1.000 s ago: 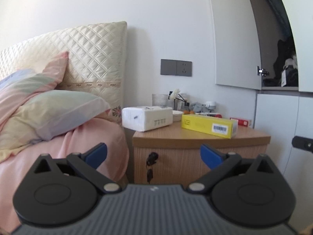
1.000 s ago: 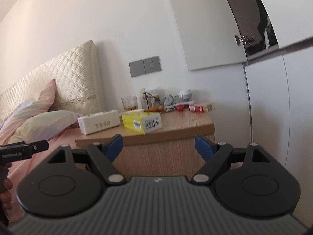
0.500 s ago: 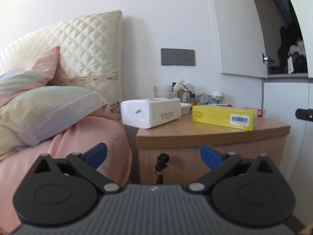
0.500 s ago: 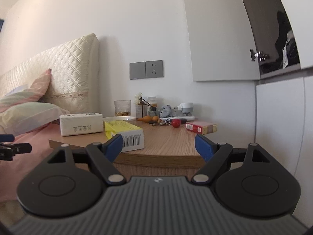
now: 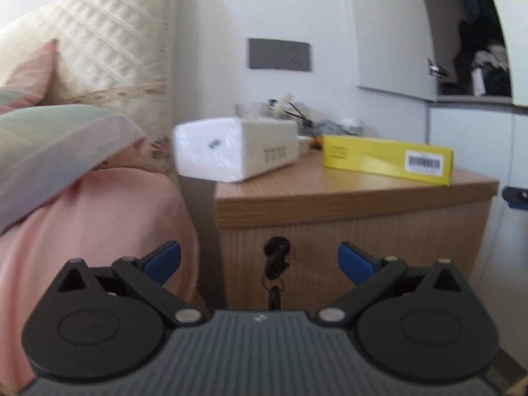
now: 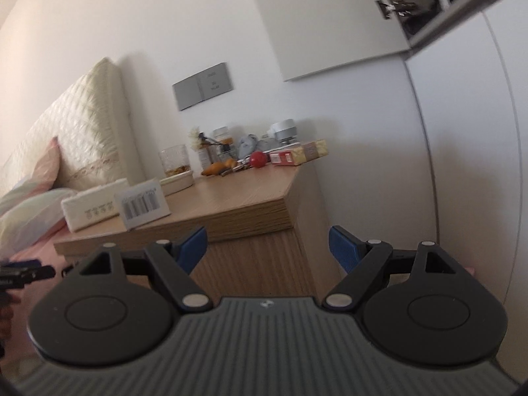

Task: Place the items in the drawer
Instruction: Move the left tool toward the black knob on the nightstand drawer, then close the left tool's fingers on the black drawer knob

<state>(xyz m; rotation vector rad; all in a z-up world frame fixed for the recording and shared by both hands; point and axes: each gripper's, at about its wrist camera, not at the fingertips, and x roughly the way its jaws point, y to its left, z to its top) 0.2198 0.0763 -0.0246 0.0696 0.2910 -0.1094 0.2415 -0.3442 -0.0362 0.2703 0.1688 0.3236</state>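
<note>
Left wrist view: left gripper (image 5: 259,259) held level and low, aimed straight at the front of the wooden nightstand (image 5: 356,198), jaws spread wide with nothing between them. Faced the drawer front (image 5: 379,247) squarely, with its black keyhole and hanging key (image 5: 276,264) sitting in the gap between the blue fingertips (image 5: 163,259), apart from both. Lay above the jaws, on the nightstand top: a white tissue pack (image 5: 236,148) at the left corner, a yellow box (image 5: 386,160) with a barcode to the right of it, near but not touching. Small clutter behind them too blurred to tell. Pink bedding (image 5: 99,224) and a quilted headboard (image 5: 109,66) off to the left.

Right wrist view: right gripper (image 6: 267,246) tilted, rolled so the room leaned, pointed at the nightstand's (image 6: 237,217) right front corner, jaws likewise wide apart and empty. Seen well beyond the fingertips: tissue pack (image 6: 94,209) and yellow box (image 6: 143,203) side by side at the left; a glass (image 6: 173,163), red ball (image 6: 258,159) and red-and-white packet (image 6: 298,155) toward the wall. Left gripper's (image 6: 23,272) tip visible at the left edge.
</note>
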